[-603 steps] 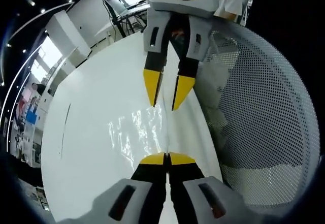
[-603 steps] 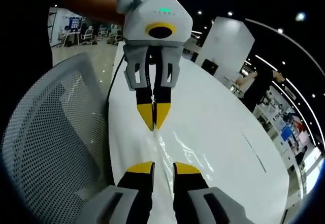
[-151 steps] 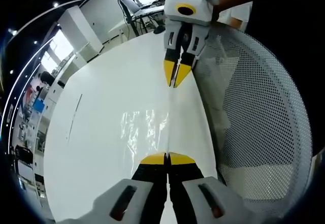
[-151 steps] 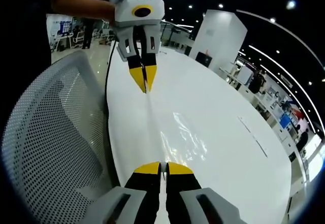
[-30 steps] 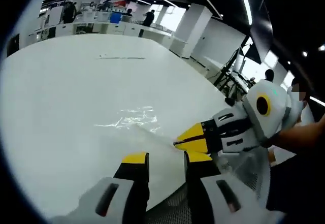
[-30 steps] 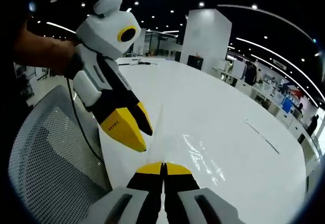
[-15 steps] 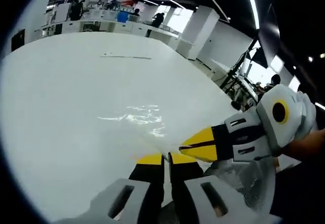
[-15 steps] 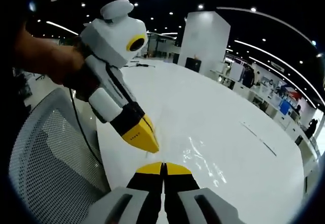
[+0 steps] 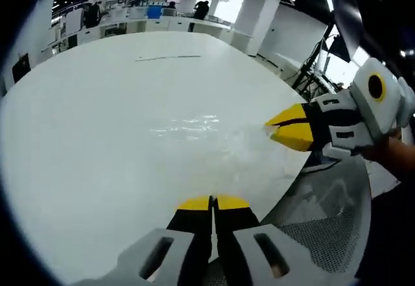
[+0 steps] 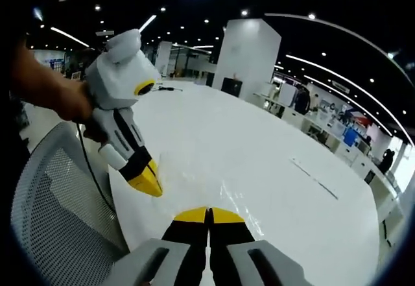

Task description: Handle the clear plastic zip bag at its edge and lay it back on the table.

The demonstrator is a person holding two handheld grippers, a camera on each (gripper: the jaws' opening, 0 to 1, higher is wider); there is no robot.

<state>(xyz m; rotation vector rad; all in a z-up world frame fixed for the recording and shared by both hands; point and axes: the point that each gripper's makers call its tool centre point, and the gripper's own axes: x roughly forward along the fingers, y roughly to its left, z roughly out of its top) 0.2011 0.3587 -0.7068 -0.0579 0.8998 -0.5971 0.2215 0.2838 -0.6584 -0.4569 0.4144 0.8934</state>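
The clear zip bag (image 9: 207, 129) lies as a glinting, crinkled film on the white table (image 9: 97, 143). In the left gripper view my left gripper (image 9: 213, 203) is shut at the bag's near edge, where the film is barely visible. My right gripper (image 9: 270, 129) comes in from the right, shut on the crinkled edge. In the right gripper view my right gripper (image 10: 209, 216) is shut, with the bag (image 10: 241, 203) gleaming just past its tips. The left gripper (image 10: 155, 191), held by a hand, points down at the table (image 10: 259, 143) to the left, also shut.
A white mesh chair back (image 9: 324, 214) stands at the table's near edge and appears as the chair back (image 10: 58, 214) at lower left. A thin dark line (image 9: 168, 58) marks the far tabletop. Desks and people stand far behind.
The left gripper was open a second ago and has shut at the bag's edge. The two grippers have since drawn apart along that edge.
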